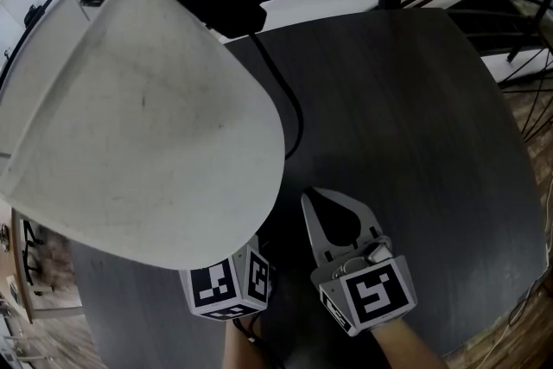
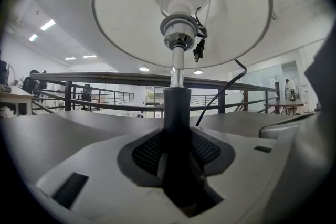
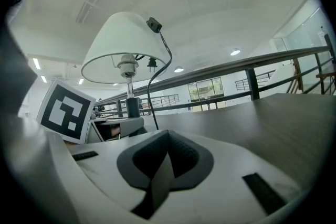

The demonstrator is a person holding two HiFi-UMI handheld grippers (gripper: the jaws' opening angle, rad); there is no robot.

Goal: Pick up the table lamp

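A: Looking for the table lamp (image 1: 147, 99); sitting where?

B: Standing upright at the left side of the dark table (image 1: 415, 143); white shade (image 2: 131, 23) covering most of the left half of the head view; black cord (image 1: 289, 99) arcing from the top of the shade down toward the tabletop; base hiding under the shade.

A: And the left gripper (image 2: 177, 165); grabbing anything?

B: Yep; clamping partway closed on the lamp's dark stem (image 2: 177, 107), pads pressing on both sides, low down beneath the shade; only showing its marker cube (image 1: 229, 281) from above; pointing away from the body, lying close to level.

A: Right gripper (image 1: 311, 201) doing what?

B: Holding nothing; jaws sitting fully together; staying just right of the left one, low by the tabletop, pointing forward and nearly level too; not touching the lamp; wrist (image 1: 406, 350) poking in from the bottom edge.
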